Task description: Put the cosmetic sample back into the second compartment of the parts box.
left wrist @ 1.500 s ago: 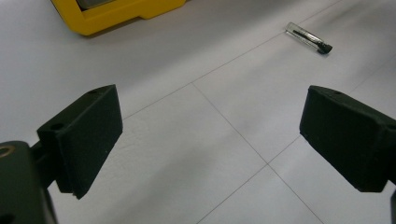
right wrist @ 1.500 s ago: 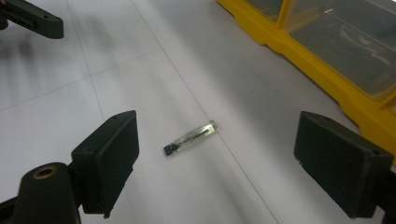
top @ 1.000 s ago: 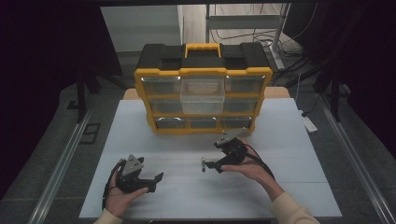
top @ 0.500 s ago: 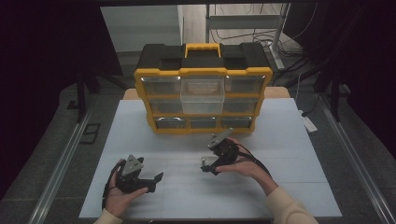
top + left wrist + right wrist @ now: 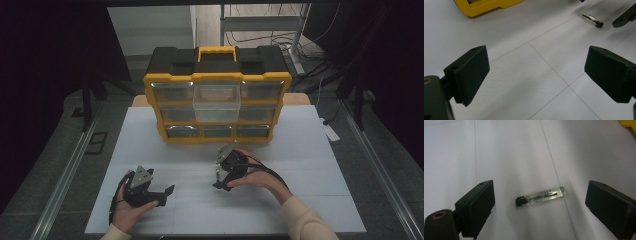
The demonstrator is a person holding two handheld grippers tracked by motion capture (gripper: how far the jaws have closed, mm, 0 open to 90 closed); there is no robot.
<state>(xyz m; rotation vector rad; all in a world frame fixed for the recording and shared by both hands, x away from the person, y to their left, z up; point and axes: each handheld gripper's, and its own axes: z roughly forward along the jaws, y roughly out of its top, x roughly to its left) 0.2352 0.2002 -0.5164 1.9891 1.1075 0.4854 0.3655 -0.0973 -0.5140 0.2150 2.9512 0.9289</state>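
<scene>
Near the surface's front edge, the left gripper (image 5: pixel 167 191) rests with its jaws spread on nothing. Toward the middle, the right gripper (image 5: pixel 540 207), whose jaws have just been opening, straddles the clear vial (image 5: pixel 540 196) lying flat on the white surface (image 5: pixel 320 150), untouched. This looks like the pick-up approach; next, lower and close across it. The yellow organizer (image 5: pixel 218 95) stands at the far edge.

A small clear vial (image 5: pixel 541 195) with a black cap and dark contents lies flat on its side on the white desk (image 5: pixel 511 150), between the wide-apart jaws of the right tongs (image 5: pixel 540 202), touching neither; from the left tongs (image 5: pixel 536 75) it lies well ahead, to the right (image 5: pixel 591 19)
</scene>
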